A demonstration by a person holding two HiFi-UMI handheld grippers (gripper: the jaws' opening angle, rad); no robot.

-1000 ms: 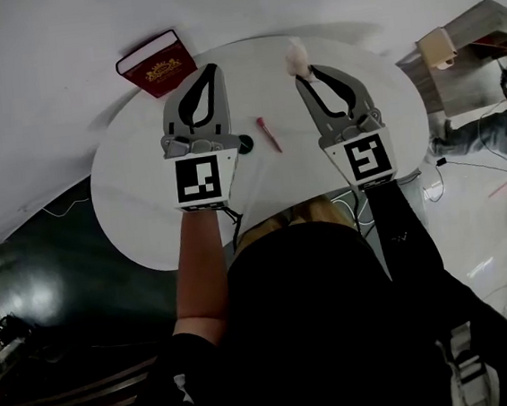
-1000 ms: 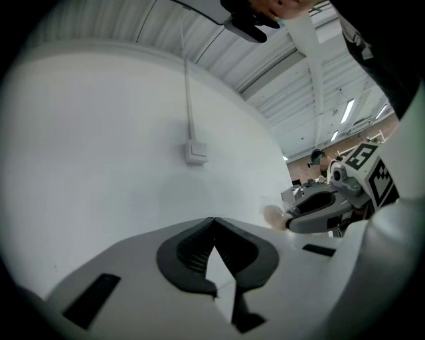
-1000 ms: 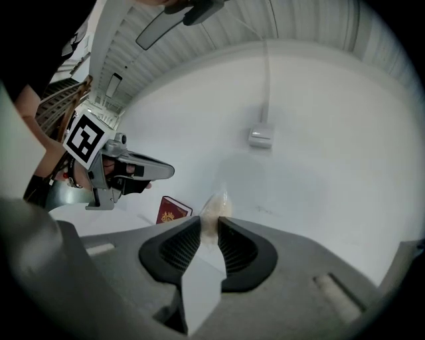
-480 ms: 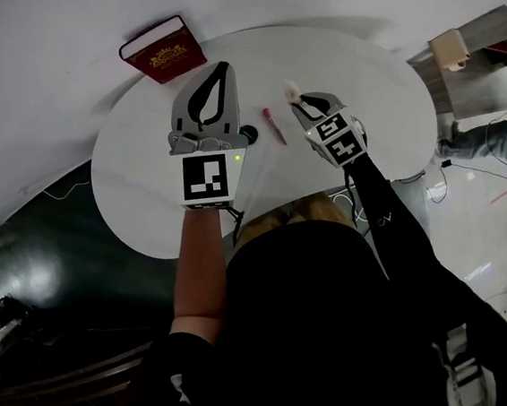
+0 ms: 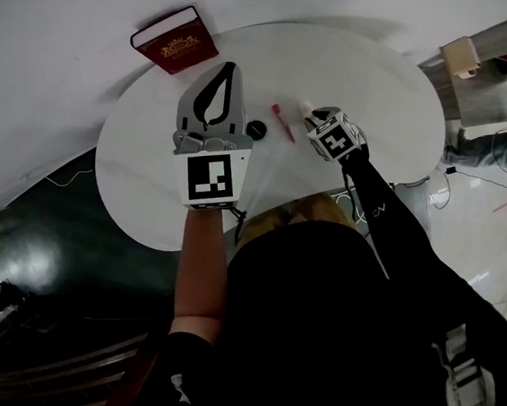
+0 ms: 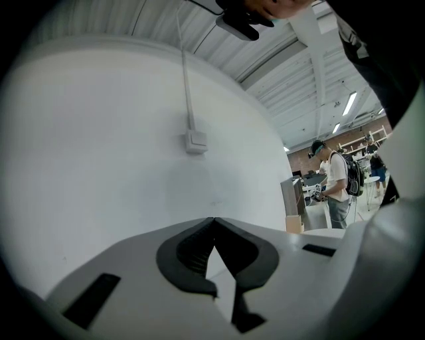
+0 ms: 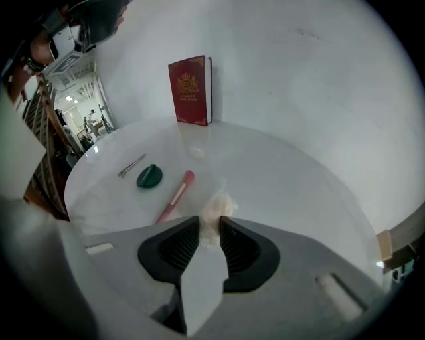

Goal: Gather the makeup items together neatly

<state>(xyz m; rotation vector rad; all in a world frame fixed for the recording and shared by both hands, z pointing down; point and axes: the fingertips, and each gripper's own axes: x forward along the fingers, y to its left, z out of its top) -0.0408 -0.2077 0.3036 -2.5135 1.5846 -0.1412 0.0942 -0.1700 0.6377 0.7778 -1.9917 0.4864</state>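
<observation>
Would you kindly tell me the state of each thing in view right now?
left gripper: shut, empty.
right gripper: shut on the puff.
puff: pinched between the jaw tips.
pink stick: lying flat.
green disc: lying flat.
hair clip: lying flat.
red book: closed, standing upright.

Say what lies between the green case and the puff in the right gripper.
A pink stick lies between the green case and the puff; the right gripper view shows it.
</observation>
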